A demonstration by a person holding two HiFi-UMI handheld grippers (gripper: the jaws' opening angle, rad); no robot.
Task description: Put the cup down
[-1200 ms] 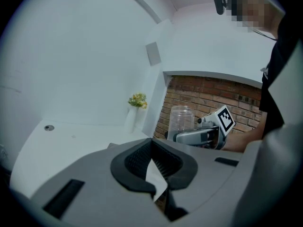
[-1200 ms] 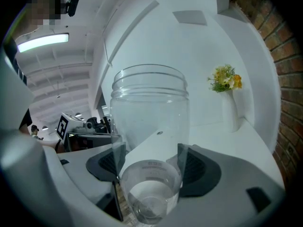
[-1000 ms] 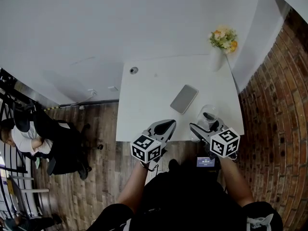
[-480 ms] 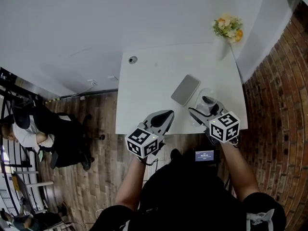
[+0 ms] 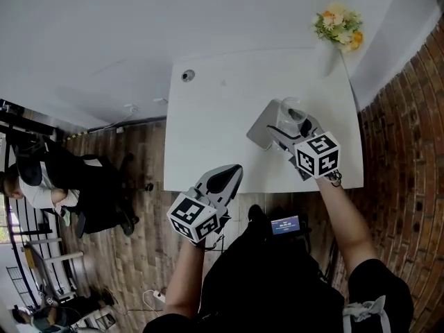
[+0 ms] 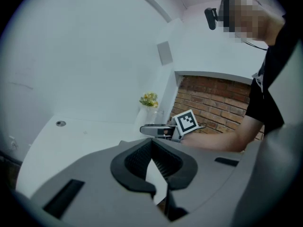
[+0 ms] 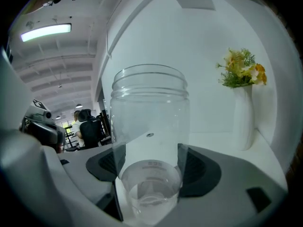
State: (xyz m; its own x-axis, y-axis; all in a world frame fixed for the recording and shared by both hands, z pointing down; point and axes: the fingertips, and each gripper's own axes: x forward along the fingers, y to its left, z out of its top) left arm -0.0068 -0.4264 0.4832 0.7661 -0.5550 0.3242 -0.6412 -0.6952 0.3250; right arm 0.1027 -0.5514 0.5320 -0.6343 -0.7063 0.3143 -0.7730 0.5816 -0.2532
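**A:** Any writing here that can be read?

**B:** None that I can make out. The cup (image 7: 149,126) has faint raised marks on its base, showing through the clear wall in the right gripper view, but they are too blurred to read.

**A:** And the cubes?

**B:** The right marker cube (image 5: 318,154) and the left marker cube (image 5: 195,216) carry black-and-white square patterns, with no letters or numbers. A small lit screen (image 5: 284,225) at the person's waist shows characters too small to tell.
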